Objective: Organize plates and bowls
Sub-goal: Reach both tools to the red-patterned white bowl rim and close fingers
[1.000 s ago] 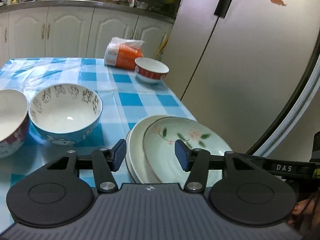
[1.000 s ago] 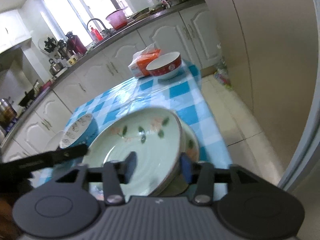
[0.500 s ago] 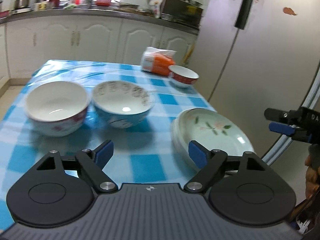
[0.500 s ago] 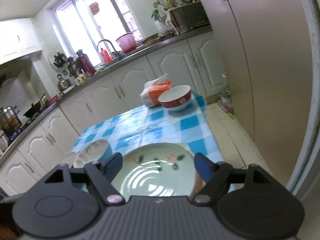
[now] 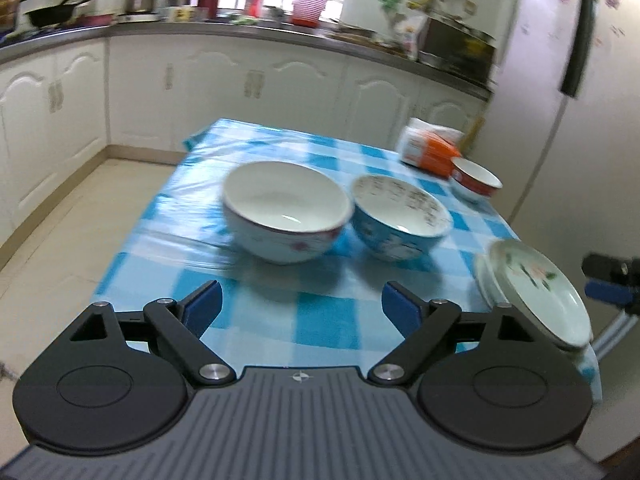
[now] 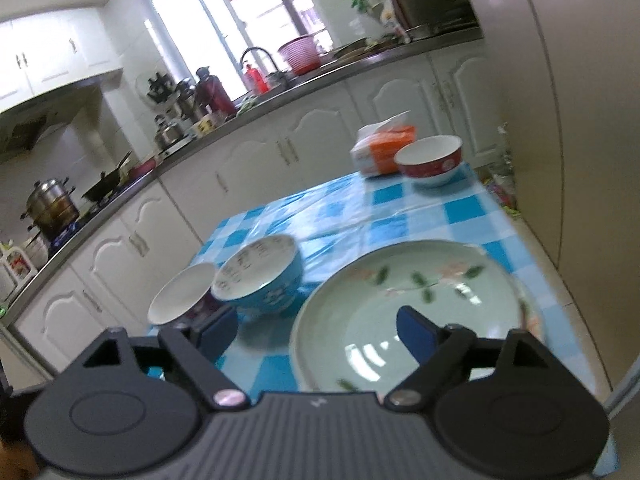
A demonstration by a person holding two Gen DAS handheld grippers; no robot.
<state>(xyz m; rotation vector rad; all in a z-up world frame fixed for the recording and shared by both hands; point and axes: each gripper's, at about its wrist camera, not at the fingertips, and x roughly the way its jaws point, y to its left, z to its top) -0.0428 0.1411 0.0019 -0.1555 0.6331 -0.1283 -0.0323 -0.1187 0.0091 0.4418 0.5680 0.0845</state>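
Observation:
A pale green flowered plate [image 6: 412, 312] lies stacked on another plate at the table's near right corner; it also shows in the left wrist view [image 5: 536, 292]. A white bowl with red flowers [image 5: 286, 210] and a blue cartoon bowl [image 5: 400, 216] stand side by side mid-table. A small red-banded bowl [image 5: 476, 178] stands at the far right. My left gripper [image 5: 300, 308] is open and empty above the near table edge. My right gripper [image 6: 316, 330] is open and empty, just short of the green plate.
The table has a blue checked cloth [image 5: 320, 320]. An orange tissue pack [image 5: 430, 148] lies beside the red-banded bowl. A fridge [image 5: 560, 100] stands close to the table's right side. White cabinets [image 5: 240, 92] run behind, with tiled floor [image 5: 60, 240] to the left.
Both grippers have opened wide and pulled back from the plates. The green plate, held tilted by the right gripper a second ago, now lies on the stack. The left view swung leftward.

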